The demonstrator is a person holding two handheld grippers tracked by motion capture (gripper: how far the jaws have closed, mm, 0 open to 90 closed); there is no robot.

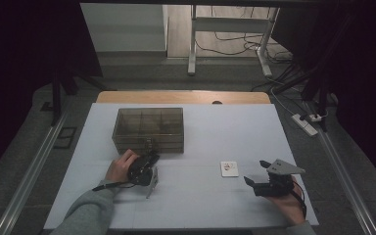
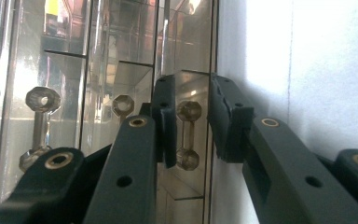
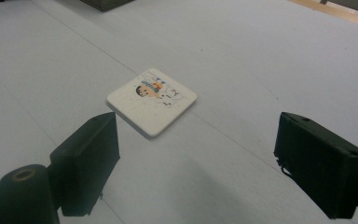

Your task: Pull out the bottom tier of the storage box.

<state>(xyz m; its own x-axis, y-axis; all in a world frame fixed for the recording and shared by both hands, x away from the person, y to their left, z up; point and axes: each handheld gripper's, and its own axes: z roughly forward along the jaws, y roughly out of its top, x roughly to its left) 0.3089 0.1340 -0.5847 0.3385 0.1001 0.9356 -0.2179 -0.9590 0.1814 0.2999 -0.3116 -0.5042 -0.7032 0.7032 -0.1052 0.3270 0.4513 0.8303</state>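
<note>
The smoky transparent plastic drawer box (image 1: pixel 148 128), rigid and slick, is sitting mid-table; its small dumbbell-shaped handle (image 2: pixel 188 134), the best hold, is being straddled by the left gripper (image 2: pixel 191 121), jaws not yet pinching. The right gripper (image 3: pixel 196 163) is being held spread near a white picture tile (image 3: pixel 152 100).

Drawer box (image 2: pixel 121 70) cropped top and bottom

Drawer box (image 1: pixel 148 129) rear-left on table (image 1: pixel 225 132); tile (image 1: pixel 229 168) front-right.

A white desk (image 1: pixel 225 132) stood on a grey floor (image 1: pixel 142 73). Beyond its far edge stood a white table frame (image 1: pixel 192 44) with cables (image 1: pixel 225 46) beneath. A power strip (image 1: pixel 306 124) lay off the right edge. Both sides were dark.
</note>
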